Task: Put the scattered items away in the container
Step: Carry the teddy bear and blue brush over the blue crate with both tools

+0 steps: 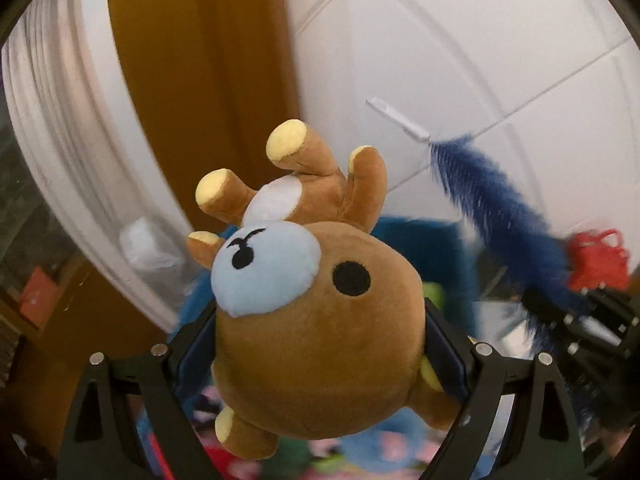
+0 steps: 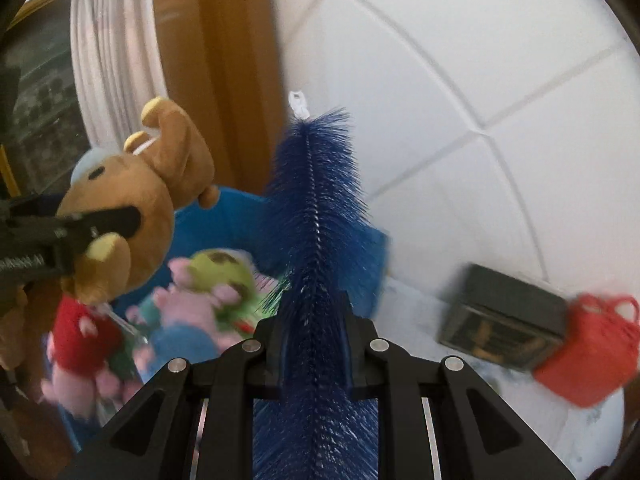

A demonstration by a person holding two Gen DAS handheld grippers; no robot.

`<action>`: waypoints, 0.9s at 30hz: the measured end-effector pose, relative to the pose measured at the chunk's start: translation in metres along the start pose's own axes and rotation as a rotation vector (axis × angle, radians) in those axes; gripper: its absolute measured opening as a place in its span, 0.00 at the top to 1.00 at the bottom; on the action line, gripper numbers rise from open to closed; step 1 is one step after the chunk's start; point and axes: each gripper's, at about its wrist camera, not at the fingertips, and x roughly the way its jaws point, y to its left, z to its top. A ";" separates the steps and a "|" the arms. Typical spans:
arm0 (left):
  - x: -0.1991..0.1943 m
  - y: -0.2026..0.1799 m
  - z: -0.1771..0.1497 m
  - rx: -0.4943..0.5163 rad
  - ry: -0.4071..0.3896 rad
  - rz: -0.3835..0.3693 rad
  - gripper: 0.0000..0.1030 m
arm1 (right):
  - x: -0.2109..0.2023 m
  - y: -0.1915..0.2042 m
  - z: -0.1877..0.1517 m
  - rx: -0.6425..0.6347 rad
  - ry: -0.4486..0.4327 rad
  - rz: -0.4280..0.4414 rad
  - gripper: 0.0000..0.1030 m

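Observation:
My left gripper [image 1: 320, 344] is shut on a brown plush bear [image 1: 316, 320], held by its head with the feet pointing away; the bear also shows in the right wrist view [image 2: 124, 200]. My right gripper [image 2: 316, 320] is shut on a dark blue bristle brush [image 2: 316, 216] with a white tip, which also shows in the left wrist view [image 1: 500, 208]. Both are held above a blue container [image 2: 236, 216] that holds several plush toys [image 2: 208, 296].
A small red mesh bag [image 2: 592, 344] and a dark box [image 2: 504, 320] lie on the white tiled floor [image 2: 480, 80] to the right. A white radiator [image 2: 116, 52] and a brown wooden panel [image 2: 228, 60] stand behind the container.

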 end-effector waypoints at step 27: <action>0.024 0.046 -0.035 0.007 0.056 -0.072 0.06 | 0.074 0.063 -0.011 -0.046 0.159 -0.046 0.04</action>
